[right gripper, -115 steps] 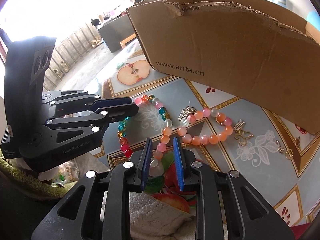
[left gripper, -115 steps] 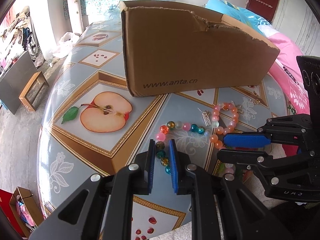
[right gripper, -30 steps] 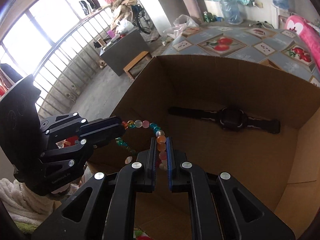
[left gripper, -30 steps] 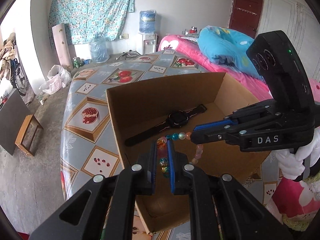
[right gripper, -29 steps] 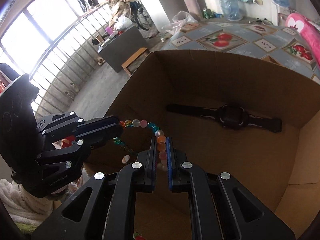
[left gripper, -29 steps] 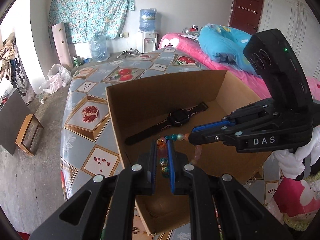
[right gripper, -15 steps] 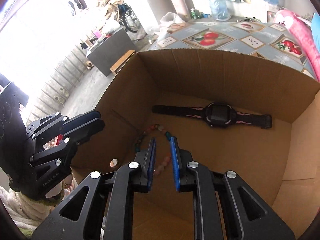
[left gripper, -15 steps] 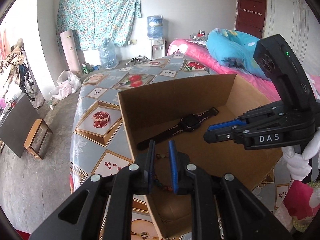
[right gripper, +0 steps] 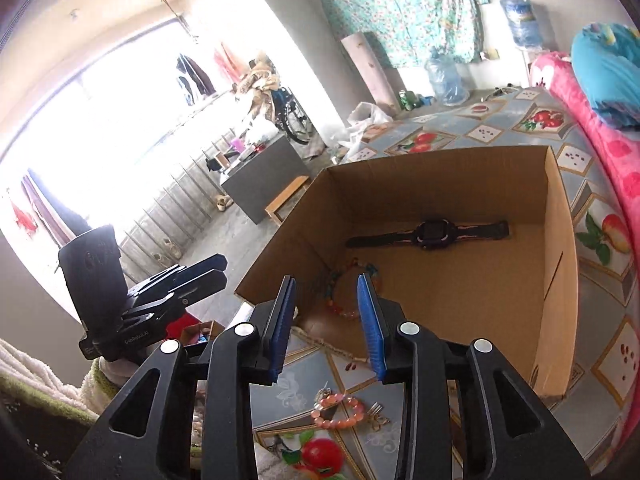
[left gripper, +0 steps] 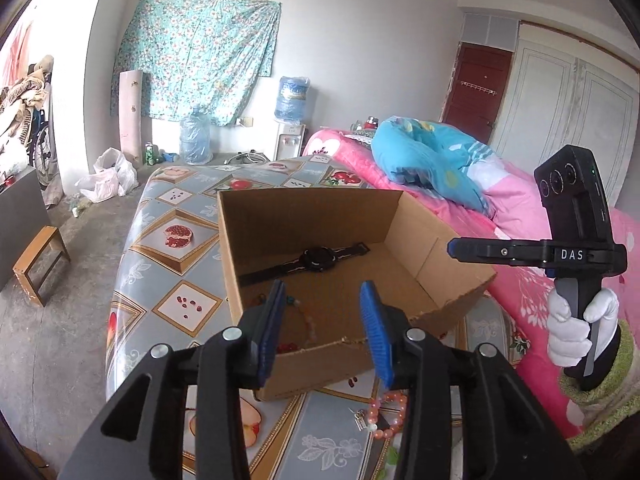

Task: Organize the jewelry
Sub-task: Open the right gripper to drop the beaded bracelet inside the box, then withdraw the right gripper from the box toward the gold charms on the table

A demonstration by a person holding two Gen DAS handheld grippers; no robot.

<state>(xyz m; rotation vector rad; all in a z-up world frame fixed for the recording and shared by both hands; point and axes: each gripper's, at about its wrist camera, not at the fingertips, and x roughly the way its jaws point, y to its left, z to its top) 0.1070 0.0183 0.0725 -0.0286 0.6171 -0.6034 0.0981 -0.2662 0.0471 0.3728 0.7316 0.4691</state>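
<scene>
An open cardboard box (left gripper: 412, 216) (right gripper: 560, 264) stands on the table. Inside lie a black watch (left gripper: 318, 258) (right gripper: 430, 232) and a multicoloured bead bracelet (left gripper: 298, 312) (right gripper: 340, 292) near the front left corner. A pink-orange bead bracelet (left gripper: 390, 412) (right gripper: 338, 410) lies on the table in front of the box. My left gripper (left gripper: 326, 324) is open and empty, raised above the box's near wall. My right gripper (right gripper: 330, 320) is open and empty, above the near edge. Each also shows in the other view, the right (left gripper: 452, 247) and the left (right gripper: 218, 266).
The table has a fruit-patterned cloth (left gripper: 176, 240). Small metal jewellery pieces (right gripper: 378, 416) lie beside the pink bracelet. A pink bed with a blue pillow (left gripper: 432, 152) runs along the right side. A wooden stool (left gripper: 36, 260) stands on the floor at left.
Both grippers have opened wide and let go of the multicoloured bracelet, which now lies in the box. Both have pulled back and up from the box.
</scene>
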